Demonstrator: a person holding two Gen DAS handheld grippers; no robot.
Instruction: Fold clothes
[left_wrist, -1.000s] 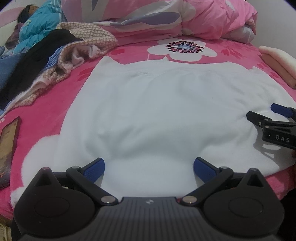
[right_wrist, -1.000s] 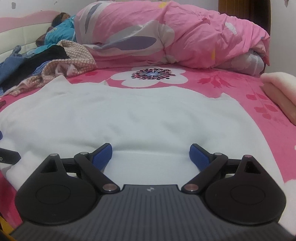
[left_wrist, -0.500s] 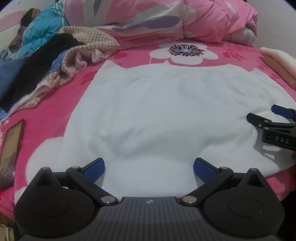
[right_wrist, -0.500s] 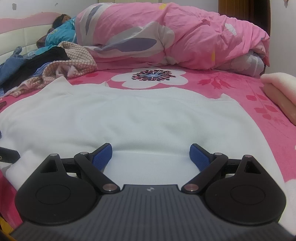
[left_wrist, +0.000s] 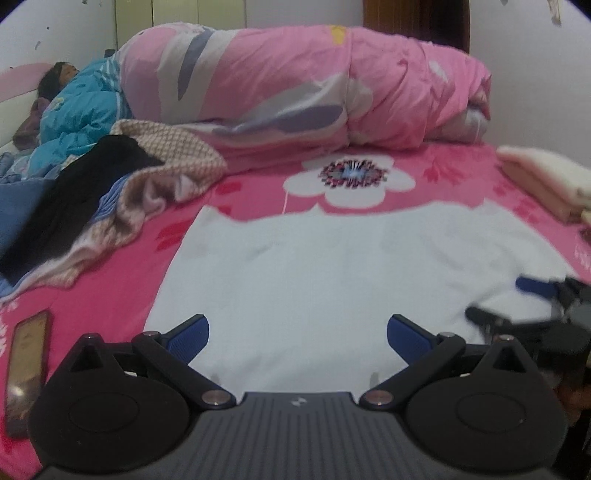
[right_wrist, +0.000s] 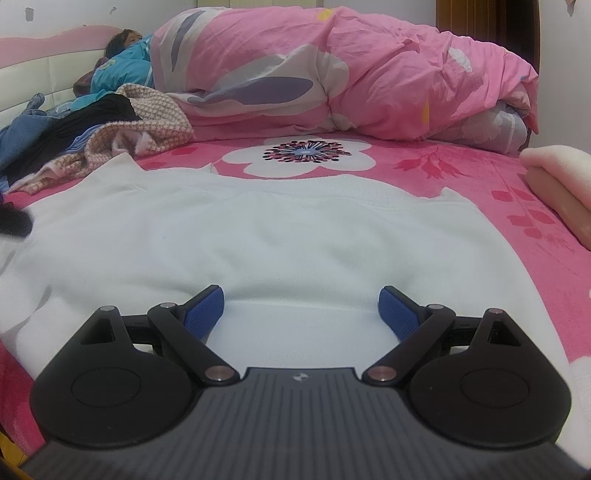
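White garment (right_wrist: 258, 236) lies spread flat on the pink bed (right_wrist: 517, 221), its far edge just short of the printed flower (right_wrist: 303, 155). We see the left gripper (left_wrist: 297, 332) over the garment's near edge, jaws wide apart, nothing between the blue pads (left_wrist: 188, 334). We see the right gripper (right_wrist: 301, 308) likewise over the garment's near edge, spread wide and empty; whether the pads touch the cloth we cannot tell.

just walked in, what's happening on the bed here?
A person holds two grippers over a white garment spread flat on the pink floral bedsheet. The left gripper and the right gripper are both open and hold nothing. No fold is made yet. A pile of unfolded clothes lies at the left.
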